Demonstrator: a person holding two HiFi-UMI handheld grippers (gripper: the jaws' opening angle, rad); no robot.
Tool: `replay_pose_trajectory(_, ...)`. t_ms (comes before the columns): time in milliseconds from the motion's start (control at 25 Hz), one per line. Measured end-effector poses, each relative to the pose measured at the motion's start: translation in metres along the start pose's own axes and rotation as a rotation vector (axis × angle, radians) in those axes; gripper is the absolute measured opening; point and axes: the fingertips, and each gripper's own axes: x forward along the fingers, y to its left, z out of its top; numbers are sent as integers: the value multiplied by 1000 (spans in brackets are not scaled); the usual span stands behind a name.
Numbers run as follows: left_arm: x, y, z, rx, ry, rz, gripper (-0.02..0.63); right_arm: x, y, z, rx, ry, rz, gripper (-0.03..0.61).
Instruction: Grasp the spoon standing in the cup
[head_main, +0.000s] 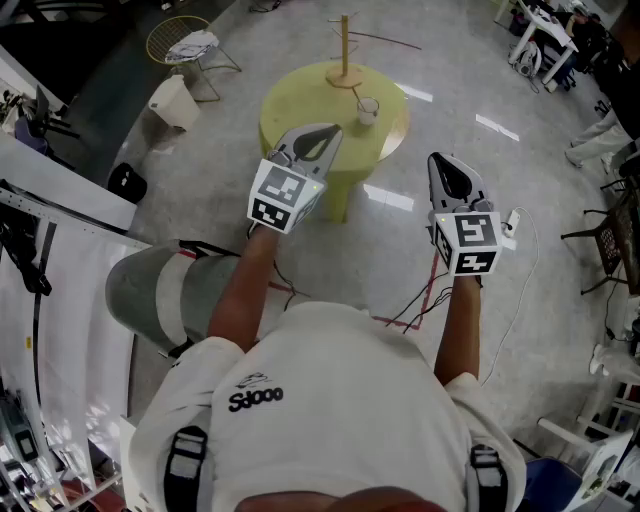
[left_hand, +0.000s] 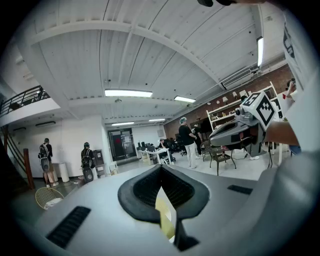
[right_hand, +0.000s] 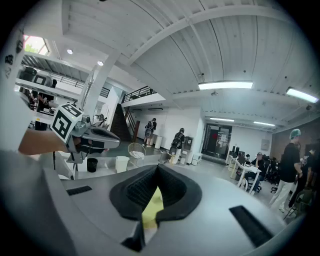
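A small white cup (head_main: 368, 109) stands on the round yellow table (head_main: 300, 105), with a spoon (head_main: 361, 99) upright in it. Both grippers are held in the air on the near side of the table, short of the cup. My left gripper (head_main: 329, 130) is shut and empty, its tips over the table's front edge. Further right, over the floor, my right gripper (head_main: 441, 160) is also shut and holds nothing. In the left gripper view the jaws (left_hand: 161, 168) meet at the tip; in the right gripper view the right gripper (right_hand: 157, 168) shows the same. Both point up into the room.
A wooden peg stand (head_main: 345, 52) rises behind the cup. A wire chair (head_main: 190, 45), a white bin (head_main: 172, 100) and a black bin (head_main: 127, 182) stand at left. A grey cylinder (head_main: 160, 290) is near my left arm. Cables (head_main: 420, 300) cross the floor. People (left_hand: 188, 140) stand far off.
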Motion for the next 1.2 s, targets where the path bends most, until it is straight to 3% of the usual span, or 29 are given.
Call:
replay_pose_trajectory(360, 8, -10, -7, 0, 29, 9, 28, -1, -6, -10, 51, -1, 38, 21)
replay_pose_trajectory(880, 23, -40, -22, -30, 95, 84, 28, -10, -43, -51, 68, 25, 97, 21)
replay_pose_trajectory(1200, 66, -36, -25, -21, 107, 77, 28, 18, -75, -61, 99, 20, 90, 21)
